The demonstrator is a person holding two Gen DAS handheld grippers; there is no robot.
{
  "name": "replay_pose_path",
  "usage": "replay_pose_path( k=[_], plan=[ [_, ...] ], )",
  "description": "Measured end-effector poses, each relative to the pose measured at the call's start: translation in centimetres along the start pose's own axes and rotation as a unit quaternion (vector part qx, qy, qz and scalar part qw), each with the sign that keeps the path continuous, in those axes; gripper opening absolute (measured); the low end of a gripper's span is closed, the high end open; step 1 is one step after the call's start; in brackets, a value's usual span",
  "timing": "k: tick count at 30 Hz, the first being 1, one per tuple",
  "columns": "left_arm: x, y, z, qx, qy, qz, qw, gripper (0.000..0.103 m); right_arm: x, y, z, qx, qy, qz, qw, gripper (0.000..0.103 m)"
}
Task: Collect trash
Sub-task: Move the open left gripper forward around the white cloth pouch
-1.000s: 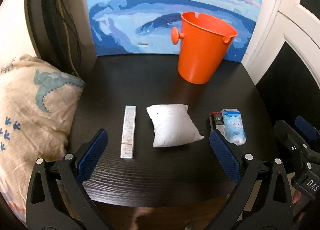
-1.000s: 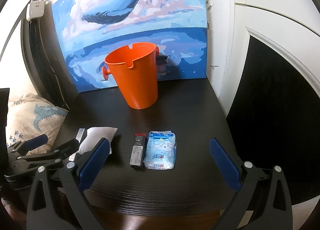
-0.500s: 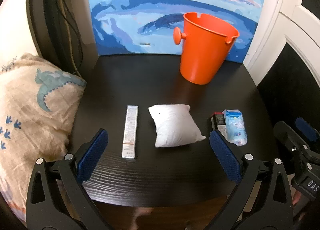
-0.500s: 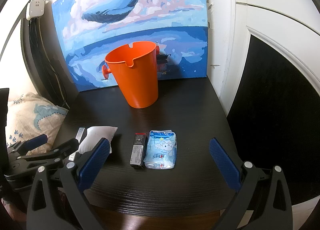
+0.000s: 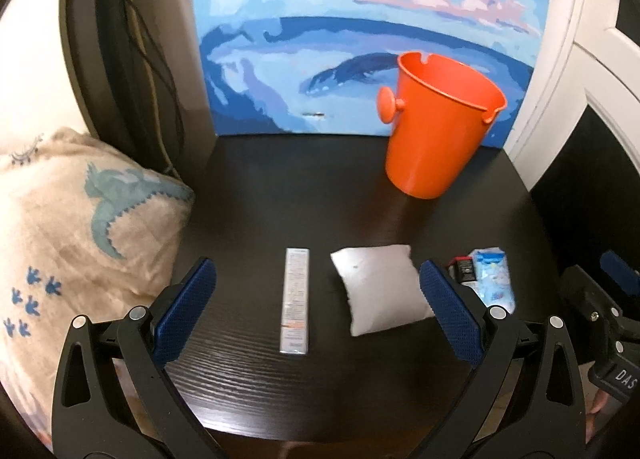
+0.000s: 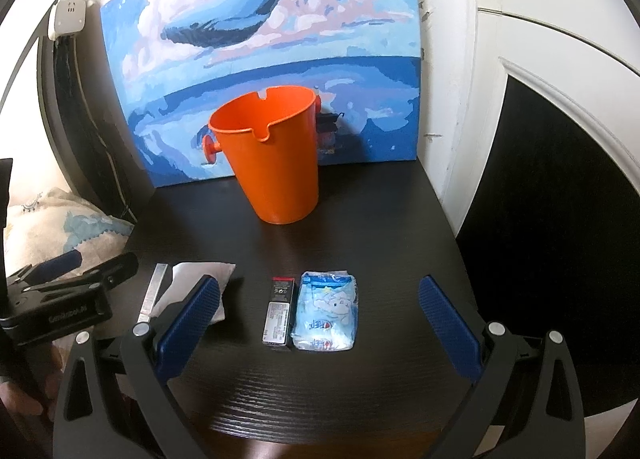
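Observation:
An orange bucket (image 5: 438, 127) stands upright at the back right of a dark table (image 5: 280, 195); it also shows in the right wrist view (image 6: 276, 159). In a row near the front lie a long silver box (image 5: 295, 301), a white pillow-shaped packet (image 5: 380, 289), a small black box (image 6: 279, 313) and a light blue tissue pack (image 6: 326, 309). My left gripper (image 5: 318, 305) is open and empty, above the silver box and white packet. My right gripper (image 6: 320, 317) is open and empty, above the black box and blue pack.
A blue whale painting (image 5: 368, 27) leans against the wall behind the bucket. A beige dinosaur cushion (image 5: 72, 243) lies left of the table. A white door frame (image 6: 480, 99) stands at the right. Cables (image 5: 144, 43) hang at the back left.
The left gripper's view has tilted up and shifted slightly left, so the table items sit lower and farther right in it. The right gripper has barely moved. Nothing was grasped.

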State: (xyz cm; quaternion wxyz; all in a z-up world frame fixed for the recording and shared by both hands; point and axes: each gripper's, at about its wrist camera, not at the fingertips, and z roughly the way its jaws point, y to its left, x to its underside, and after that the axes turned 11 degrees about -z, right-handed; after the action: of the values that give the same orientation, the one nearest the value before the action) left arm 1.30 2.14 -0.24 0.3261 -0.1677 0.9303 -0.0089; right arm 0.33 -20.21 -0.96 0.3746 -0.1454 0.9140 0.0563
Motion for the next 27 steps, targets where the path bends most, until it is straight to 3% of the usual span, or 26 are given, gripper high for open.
replay_pose_path(
  k=[12, 27],
  plan=[
    [-0.4, 1.3, 0.8, 0.006, 0.010, -0.008, 0.9999, 0.100, -1.0, -1.0, 2.1, -0.003, 0.012, 0.038, 0.999, 0.099],
    [-1.3, -0.5, 5.1, 0.018, 0.034, -0.002, 0.9992, 0.100, -2.1, 0.3, 5.4, 0.016, 0.028, 0.008, 0.999, 0.099]
  ],
)
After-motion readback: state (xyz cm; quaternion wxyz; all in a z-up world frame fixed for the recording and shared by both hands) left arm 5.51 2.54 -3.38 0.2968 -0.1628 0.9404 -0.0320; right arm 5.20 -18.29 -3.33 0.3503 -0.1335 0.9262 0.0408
